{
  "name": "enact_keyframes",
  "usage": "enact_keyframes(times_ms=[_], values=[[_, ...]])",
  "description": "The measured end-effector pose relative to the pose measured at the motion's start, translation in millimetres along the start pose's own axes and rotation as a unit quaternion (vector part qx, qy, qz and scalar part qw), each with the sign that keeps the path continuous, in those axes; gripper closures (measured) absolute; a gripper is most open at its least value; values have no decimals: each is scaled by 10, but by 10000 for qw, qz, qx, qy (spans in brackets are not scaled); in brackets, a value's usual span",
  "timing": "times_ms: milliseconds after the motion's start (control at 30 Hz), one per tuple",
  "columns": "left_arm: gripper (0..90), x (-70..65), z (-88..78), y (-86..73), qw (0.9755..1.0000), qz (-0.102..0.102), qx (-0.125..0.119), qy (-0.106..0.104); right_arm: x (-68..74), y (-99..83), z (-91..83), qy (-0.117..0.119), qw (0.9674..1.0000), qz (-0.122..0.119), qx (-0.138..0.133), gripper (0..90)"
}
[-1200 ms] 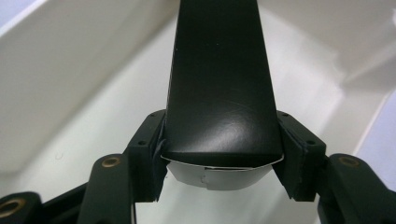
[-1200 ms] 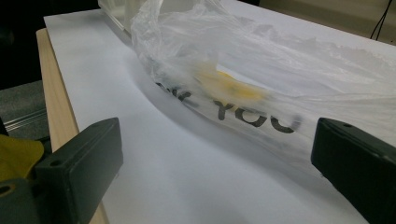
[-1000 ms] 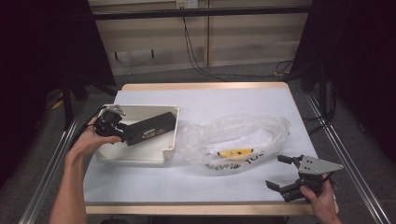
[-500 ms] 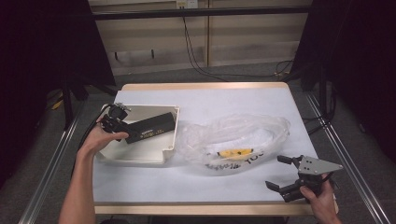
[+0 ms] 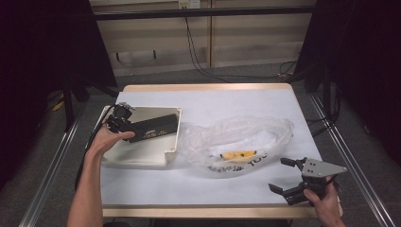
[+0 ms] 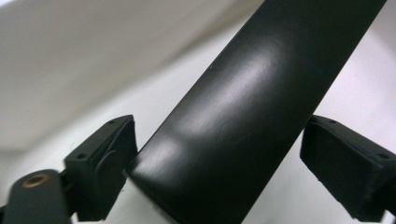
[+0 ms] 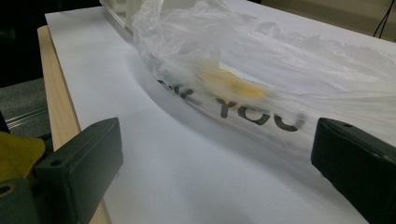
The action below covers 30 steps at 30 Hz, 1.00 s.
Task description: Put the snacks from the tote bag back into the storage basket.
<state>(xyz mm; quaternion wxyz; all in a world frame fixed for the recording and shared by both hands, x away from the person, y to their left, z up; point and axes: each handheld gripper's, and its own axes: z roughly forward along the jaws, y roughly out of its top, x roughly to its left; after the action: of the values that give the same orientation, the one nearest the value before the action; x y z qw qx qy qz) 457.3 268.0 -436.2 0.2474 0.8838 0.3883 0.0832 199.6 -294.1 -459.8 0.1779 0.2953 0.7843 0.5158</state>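
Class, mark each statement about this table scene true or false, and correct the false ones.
1. The black bar lies in the cream tray. True.
2. The left gripper is clamped tight on the bar. False: its jaws have just been opening, and the right-hand pad stands clear of the bar.
3. The plastic bag hangs off the table's edge. False: it lies on the white tabletop.
4. The right gripper is open, holding nothing. True.
5. The bag bears black lettering. True.
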Motion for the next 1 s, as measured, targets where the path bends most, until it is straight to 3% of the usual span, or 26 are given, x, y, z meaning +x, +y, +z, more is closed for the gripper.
enact_keyframes(times_ms=[133, 267, 300, 367, 467, 533, 633, 767, 800, 833, 900, 933, 1000], values=[[70, -6, 23, 7, 9997, -159, -206, -29, 0, -1, 3, 17, 10000, 2, -1, 18], [31, -11, 22, -6, 9996, -157, -222, 48, 1, 0, -3, 33, 10000, 8, -18, 18], [37, -13, 10, -16, 9997, -77, -235, 61, 1, 0, -4, 17, 10000, 8, -18, 18], [39, -12, -35, -42, 9988, -149, -476, 21, -3, 1, -2, -14, 10000, -1, -20, 18], [34, -11, -116, -66, 9968, -300, -718, 178, -3, 4, 1, -12, 10000, 9, 1, 19], [35, -21, -196, -90, 9965, -219, -803, 93, -5, 4, -1, -25, 10000, 5, 4, 19], [74, -87, -307, -121, 9933, -224, -1105, 258, -5, 4, -2, -9, 10000, 10, -13, 18], [186, -165, -425, -171, 9915, -144, -1272, 235, -4, 1, -5, -9, 10000, 20, -29, 18], [222, -195, -454, -189, 9908, -92, -1314, 312, -1, -1, -4, -15, 10000, 18, -27, 18], [256, -216, -463, -208, 9902, -99, -1376, 235, -1, -2, -2, -2, 10000, 13, -13, 18], [313, -267, -488, -236, 9900, -60, -1359, 362, -1, 2, 0, -23, 10000, 18, -1, 18], [349, -305, -484, -257, 9890, -90, -1460, 225, -3, 3, 1, -21, 10000, 24, -11, 18], [418, -381, -476, -286, 9887, 57, -1448, 391, -5, 4, -1, -60, 10000, 25, -4, 22]])
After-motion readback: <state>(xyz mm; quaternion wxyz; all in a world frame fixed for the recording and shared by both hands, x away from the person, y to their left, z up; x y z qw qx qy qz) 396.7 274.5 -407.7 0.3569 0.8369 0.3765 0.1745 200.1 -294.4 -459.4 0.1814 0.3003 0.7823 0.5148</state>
